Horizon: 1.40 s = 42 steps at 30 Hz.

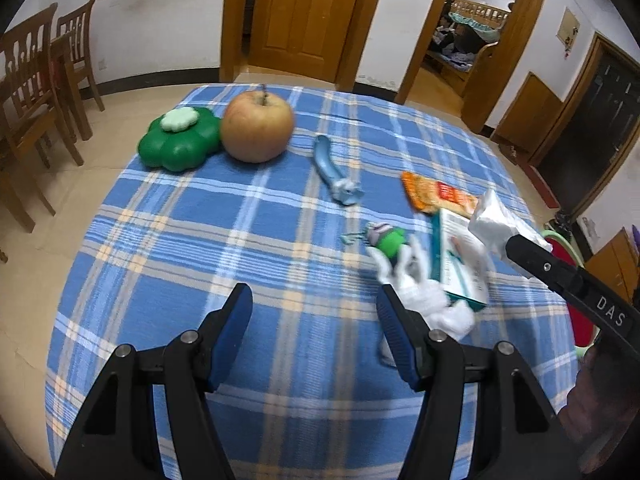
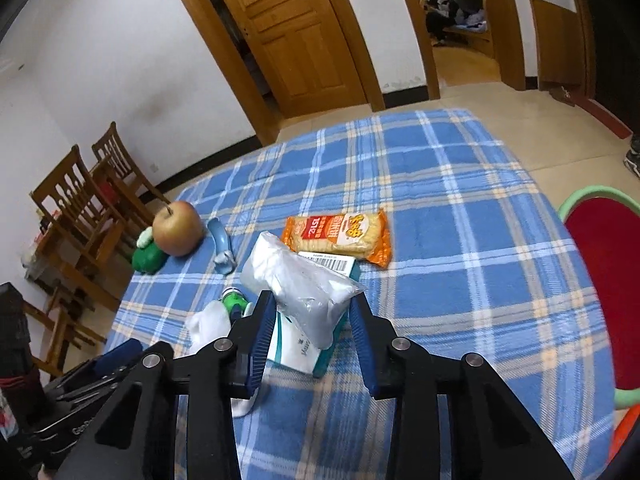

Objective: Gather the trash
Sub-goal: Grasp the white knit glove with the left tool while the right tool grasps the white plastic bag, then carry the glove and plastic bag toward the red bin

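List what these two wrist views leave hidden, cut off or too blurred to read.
- White box: right wrist view, mostly covered by the silver bag; its print is unreadable.
- Crumpled tissue: left wrist view, motion-blurred and partly behind a finger of the left hand-held gripper.
- Green flower-shaped container: right wrist view, largely behind the apple.
- Red bin: cut off by the frame edge.

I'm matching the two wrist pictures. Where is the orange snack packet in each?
Left wrist: orange snack packet right of centre, behind the white box.
Right wrist: orange snack packet at centre, beyond the silver bag.
Shared landmark: the apple.
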Motion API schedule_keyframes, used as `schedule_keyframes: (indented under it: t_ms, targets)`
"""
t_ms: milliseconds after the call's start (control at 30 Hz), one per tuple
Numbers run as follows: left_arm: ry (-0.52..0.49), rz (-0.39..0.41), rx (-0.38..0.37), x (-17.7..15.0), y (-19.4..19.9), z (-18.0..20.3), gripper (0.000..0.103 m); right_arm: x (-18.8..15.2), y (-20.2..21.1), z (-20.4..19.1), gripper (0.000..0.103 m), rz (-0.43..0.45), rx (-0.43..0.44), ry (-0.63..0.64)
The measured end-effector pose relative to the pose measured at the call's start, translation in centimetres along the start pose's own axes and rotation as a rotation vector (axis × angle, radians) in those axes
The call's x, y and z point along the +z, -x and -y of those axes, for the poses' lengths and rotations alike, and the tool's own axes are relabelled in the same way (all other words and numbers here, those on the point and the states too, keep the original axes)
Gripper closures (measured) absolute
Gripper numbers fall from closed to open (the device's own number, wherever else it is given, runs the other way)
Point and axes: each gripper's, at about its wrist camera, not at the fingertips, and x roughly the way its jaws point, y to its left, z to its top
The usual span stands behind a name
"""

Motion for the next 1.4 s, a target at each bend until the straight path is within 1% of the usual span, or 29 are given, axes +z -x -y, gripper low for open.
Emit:
schedule_keyframes:
  t_ms: [100,233,367,500,733,800,833,867,1033,1200,1400]
  targets:
    - [-0.015,-0.001,-0.033,0.0,0.3,1.0,0.039,-0.3,1.6,0.5,0.065,0.024,-0.008,-0.016]
    - [-0.051,-0.012,-0.053,-0.3,0.1,2.7,0.039,-0.7,3.5,1.7,0.065,0.046,-0.024,-0.042]
    - [-0.078,-0.032,-0.076,-0.7,-0.4,4.2,0.039,-1.4,5.4,3.0,0.065,0.084,-0.065,-0.066]
    - [-0.107,-0.047,-0.082,-1.1,-1.1,5.4,0.039,-2.3,7.2,4.4,0.065,0.111,-0.094,-0.094]
    - [-0.137,-0.071,-0.061,-1.7,-2.7,6.7,0.039,-3.3,9.1,6.8,0.065,0.135,-0.120,-0.146]
    - [-0.139,-0.073,-0.065,-1.9,-2.9,6.8,0.045,-3.6,9.3,7.6,0.065,0.135,-0.125,-0.164]
    - [-0.138,-0.076,-0.070,-1.9,-3.0,6.7,0.052,-3.8,9.4,7.9,0.065,0.134,-0.127,-0.173]
    - [-0.133,-0.083,-0.082,-2.0,-3.1,6.7,0.056,-3.9,9.4,8.2,0.065,0.133,-0.128,-0.180]
    - [-0.132,-0.072,-0.089,-2.2,-2.4,6.6,0.066,-4.7,9.4,9.5,0.064,0.126,-0.129,-0.220]
    - [-0.124,-0.055,-0.114,-2.2,-0.9,6.6,0.068,-5.2,9.9,10.5,0.064,0.135,-0.131,-0.247]
    - [-0.154,-0.009,-0.138,-1.9,1.5,8.1,0.068,-5.5,11.3,11.8,0.064,0.167,-0.136,-0.282]
